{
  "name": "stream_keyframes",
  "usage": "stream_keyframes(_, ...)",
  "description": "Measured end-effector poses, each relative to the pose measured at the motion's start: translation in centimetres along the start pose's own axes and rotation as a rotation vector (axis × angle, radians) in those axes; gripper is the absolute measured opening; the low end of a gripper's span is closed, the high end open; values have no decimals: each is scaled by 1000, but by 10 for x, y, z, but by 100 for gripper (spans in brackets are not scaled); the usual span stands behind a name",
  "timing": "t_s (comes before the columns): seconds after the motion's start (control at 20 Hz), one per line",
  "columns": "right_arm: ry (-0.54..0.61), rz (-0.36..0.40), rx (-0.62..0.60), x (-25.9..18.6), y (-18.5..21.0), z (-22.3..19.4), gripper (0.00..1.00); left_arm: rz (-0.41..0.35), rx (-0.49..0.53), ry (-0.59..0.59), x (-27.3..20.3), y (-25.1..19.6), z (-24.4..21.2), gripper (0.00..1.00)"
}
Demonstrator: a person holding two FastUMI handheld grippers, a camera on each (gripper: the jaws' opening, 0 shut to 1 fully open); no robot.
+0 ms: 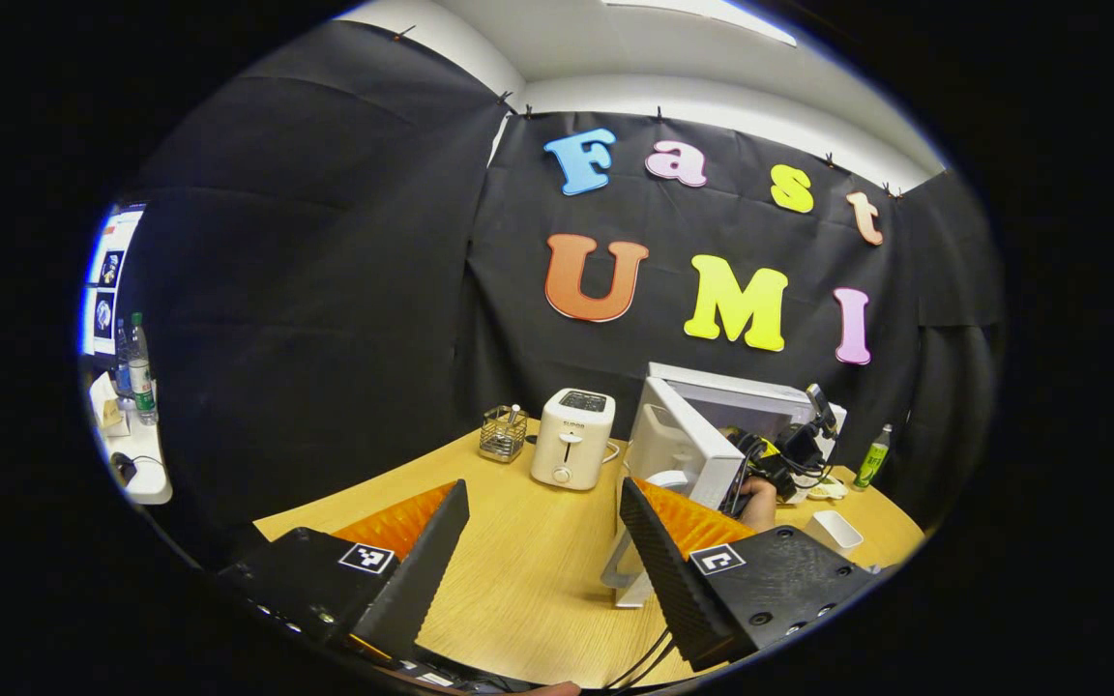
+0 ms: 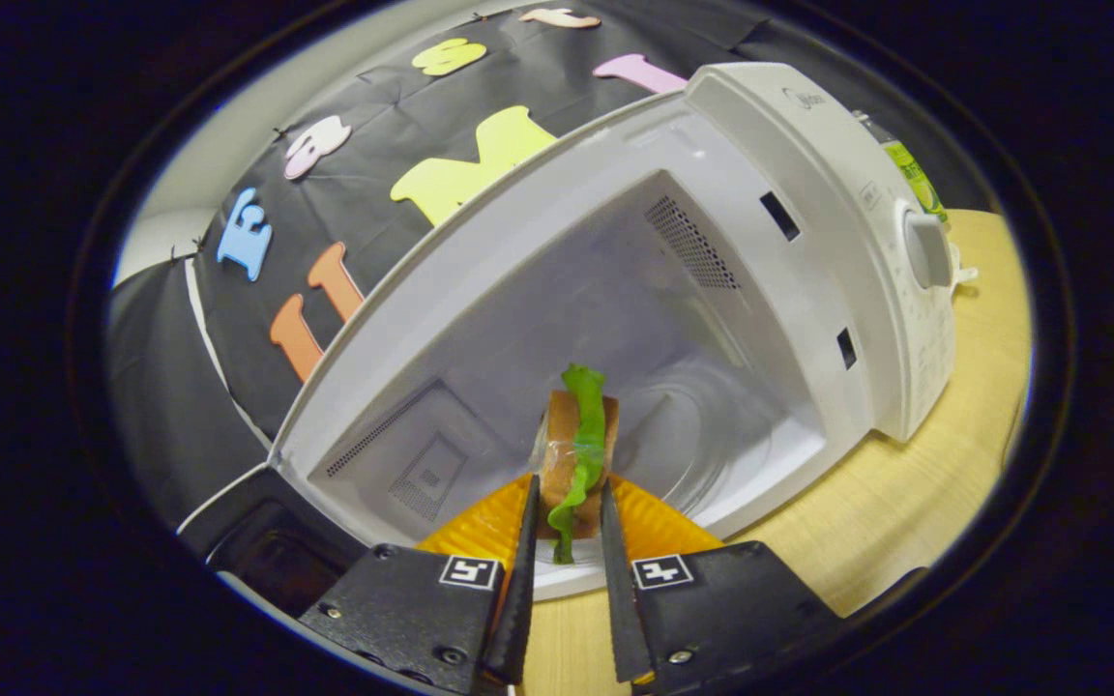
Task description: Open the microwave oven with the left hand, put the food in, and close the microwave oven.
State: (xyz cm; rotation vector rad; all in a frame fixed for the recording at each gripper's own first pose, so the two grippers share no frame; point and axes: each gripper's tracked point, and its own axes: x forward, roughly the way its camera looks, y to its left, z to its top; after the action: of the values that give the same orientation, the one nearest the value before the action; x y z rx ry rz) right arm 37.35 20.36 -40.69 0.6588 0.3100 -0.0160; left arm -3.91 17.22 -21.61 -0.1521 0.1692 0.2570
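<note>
— Left tool (image 1: 542,541)?
— Spread wide, nothing between its fingers. Poised above the wooden surface (image 1: 528,580), lower centre of the left gripper view.
— Microwave oven (image 1: 731,425)?
— Right of centre in that view, door (image 1: 678,454) swung open toward the camera. White toaster (image 1: 571,437) just left of it, small wire holder (image 1: 503,432) further left. Green bottle (image 1: 872,456) at far right; small white dish (image 1: 835,530) near the lower right.
— Right tool (image 2: 565,527)?
— Narrowed and clamped on the food (image 2: 578,454), both fingers pressing its sides, lower centre of the right gripper view.
— Food position?
— A sandwich with a green leaf, held on edge at the mouth of the open cavity (image 2: 615,319), above the round turntable. Touching the turntable or not: cannot tell.
— Control side?
— Knob (image 2: 926,249) at right of frame.
</note>
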Motion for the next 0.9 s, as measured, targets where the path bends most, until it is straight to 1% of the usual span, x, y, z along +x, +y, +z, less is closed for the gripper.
stream_keyframes(0.05, -7, -10, -22, 3, -4, 0, 39, -2, 0, 8, 3, -2, -3, 95)
stream_keyframes(0.1, -21, -18, -46, 6, -7, 2, 34, 0, -1, 11, 3, -1, -4, 95)
stream_keyframes(0.15, -36, -27, -71, 8, -11, 6, 42, 1, -3, 12, 3, -1, -5, 95)
stream_keyframes(0.2, -49, -34, -89, 9, -13, 8, 38, -1, -4, 10, 2, -2, -4, 95)
stream_keyframes(0.25, -64, -50, -114, 10, -17, 12, 46, -3, -3, 7, 3, -2, -4, 95)
stream_keyframes(0.3, -75, -71, -144, 10, -22, 13, 47, -6, -3, 1, 3, -2, -3, 95)
stream_keyframes(0.35, -84, -88, -181, 11, -28, 14, 42, -8, -2, -3, 0, -3, -2, 95)
stream_keyframes(0.4, -101, -108, -208, 11, -33, 17, 52, -9, -1, -4, 0, -2, -1, 95)
stream_keyframes(0.45, -126, -130, -238, 10, -40, 22, 52, -11, 2, -9, -2, -3, 0, 95)
stream_keyframes(0.5, -151, -132, -271, 8, -41, 25, 44, -15, 6, -17, -4, -3, 2, 95)
stream_keyframes(0.55, -173, -131, -304, 8, -43, 29, 55, -18, 10, -24, -6, -4, 4, 95)
stream_keyframes(0.6, -178, -130, -323, 7, -44, 28, 53, -22, 15, -30, -8, -4, 5, 95)
stream_keyframes(0.65, -166, -121, -316, 7, -45, 26, 65, -17, 21, -41, -11, -3, 7, 95)
stream_keyframes(0.75, -133, -102, -294, 6, -47, 20, 76, 33, 62, -85, -15, 9, 16, 95)
stream_keyframes(0.8, -132, -100, -301, 3, -47, 21, 79, 58, 70, -101, -17, 14, 18, 95)
stream_keyframes(0.85, -135, -106, -320, 0, -50, 22, 86, 62, 72, -108, -21, 14, 19, 95)
stream_keyframes(0.9, -127, -108, -331, -4, -52, 19, 90, 61, 73, -111, -24, 14, 18, 95)
